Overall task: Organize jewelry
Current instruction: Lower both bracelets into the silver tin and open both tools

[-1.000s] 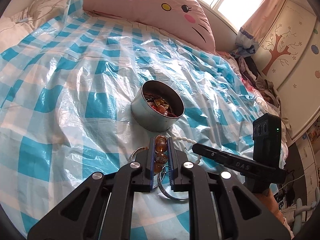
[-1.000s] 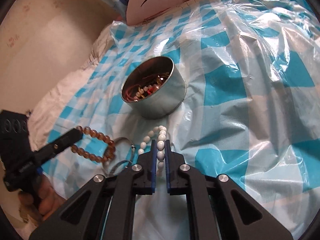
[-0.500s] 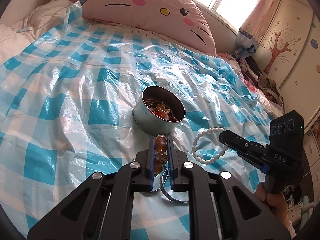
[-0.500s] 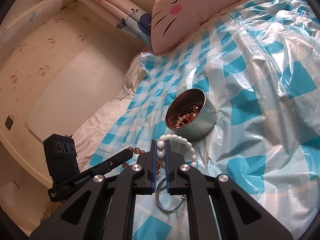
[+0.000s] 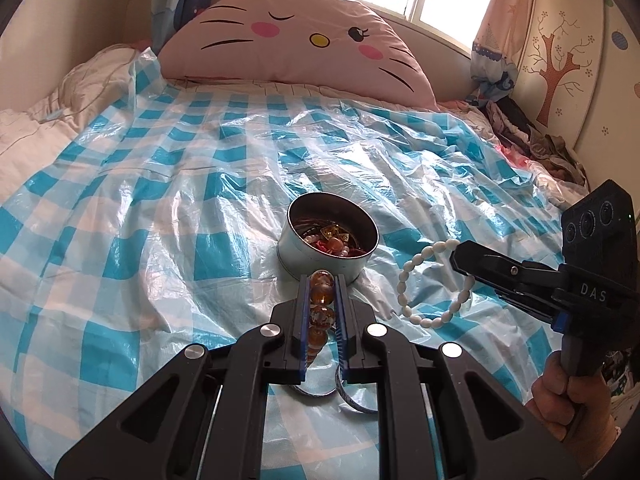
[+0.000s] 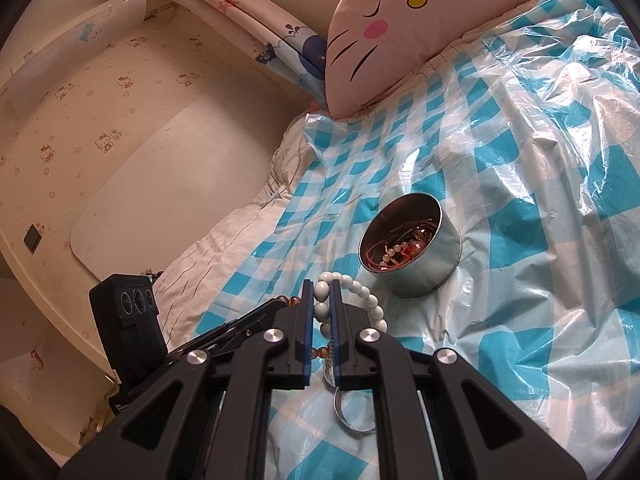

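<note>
A round metal tin [image 5: 328, 240] [image 6: 412, 252] holding several pieces of jewelry stands on the blue-checked plastic sheet [image 5: 160, 200] over the bed. My left gripper [image 5: 323, 280] is shut on an amber bead bracelet [image 5: 321, 292], lifted just in front of the tin. My right gripper [image 6: 321, 285] [image 5: 460, 258] is shut on a white bead bracelet [image 6: 360, 292] [image 5: 424, 280], which hangs in a loop above the sheet to the right of the tin. Silver bangles [image 5: 352, 396] [image 6: 352, 420] lie on the sheet under the grippers.
A large pink cat-face pillow [image 5: 296, 48] leans at the head of the bed. White bedding [image 6: 224, 248] lies at the left edge by the wall. Clothes [image 5: 536, 140] are piled at the far right by a cabinet. A hand [image 5: 568, 400] grips the right handle.
Both grippers have risen from the sheet, each with its bracelet. The white bracelet now hangs free in a loop. Both views have tilted up toward the pillow.
</note>
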The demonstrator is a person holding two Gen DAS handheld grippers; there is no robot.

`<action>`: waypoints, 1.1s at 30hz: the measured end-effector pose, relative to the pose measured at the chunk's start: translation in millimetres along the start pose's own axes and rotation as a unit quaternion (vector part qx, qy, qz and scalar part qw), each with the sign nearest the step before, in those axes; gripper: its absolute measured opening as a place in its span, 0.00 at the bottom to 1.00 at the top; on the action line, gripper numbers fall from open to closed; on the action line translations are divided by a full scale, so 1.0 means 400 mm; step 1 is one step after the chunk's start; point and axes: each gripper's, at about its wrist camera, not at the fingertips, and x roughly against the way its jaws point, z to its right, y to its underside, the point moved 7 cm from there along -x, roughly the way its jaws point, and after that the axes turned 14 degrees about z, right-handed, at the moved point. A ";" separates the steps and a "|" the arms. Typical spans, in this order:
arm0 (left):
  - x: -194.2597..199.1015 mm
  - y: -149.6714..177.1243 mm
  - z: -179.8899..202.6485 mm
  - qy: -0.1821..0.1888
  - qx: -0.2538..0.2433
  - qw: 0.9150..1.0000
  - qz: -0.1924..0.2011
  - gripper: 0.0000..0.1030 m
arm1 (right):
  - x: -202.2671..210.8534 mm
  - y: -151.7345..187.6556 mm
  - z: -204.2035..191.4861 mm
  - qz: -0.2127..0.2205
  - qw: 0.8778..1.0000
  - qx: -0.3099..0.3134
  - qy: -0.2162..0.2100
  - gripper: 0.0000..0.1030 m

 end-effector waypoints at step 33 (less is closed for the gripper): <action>-0.126 -0.169 0.070 0.022 -0.002 0.999 0.046 0.10 | -0.099 -0.132 0.024 0.041 0.999 -0.015 -0.023 0.08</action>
